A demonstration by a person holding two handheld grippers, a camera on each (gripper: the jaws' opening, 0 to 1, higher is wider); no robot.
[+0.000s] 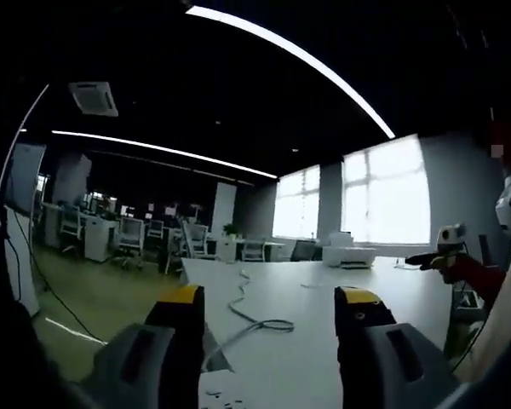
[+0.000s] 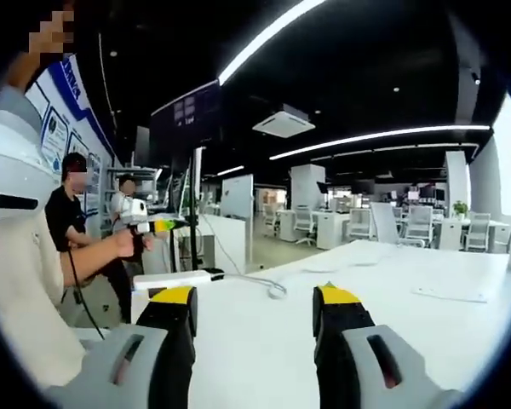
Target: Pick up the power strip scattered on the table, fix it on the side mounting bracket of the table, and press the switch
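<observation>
Between the yellow-tipped jaws of the left gripper (image 1: 277, 311), spread wide and empty, a cable (image 1: 254, 317) snakes across the white surface (image 1: 324, 349) ahead. The right gripper (image 2: 254, 311) is likewise wide open and empty; ahead-left of it a cable loop (image 2: 275, 290) lies near a flat white slab (image 2: 172, 279), possibly the power strip, long axis crosswise. No legible labels or brands.

Honestly nothing here is readable. The blue-and-white wall posters (image 2: 64, 128) in the right gripper view clearly carry print, but it's way too small and blurry to make out. No legible labels, brands or numbers anywhere else.
</observation>
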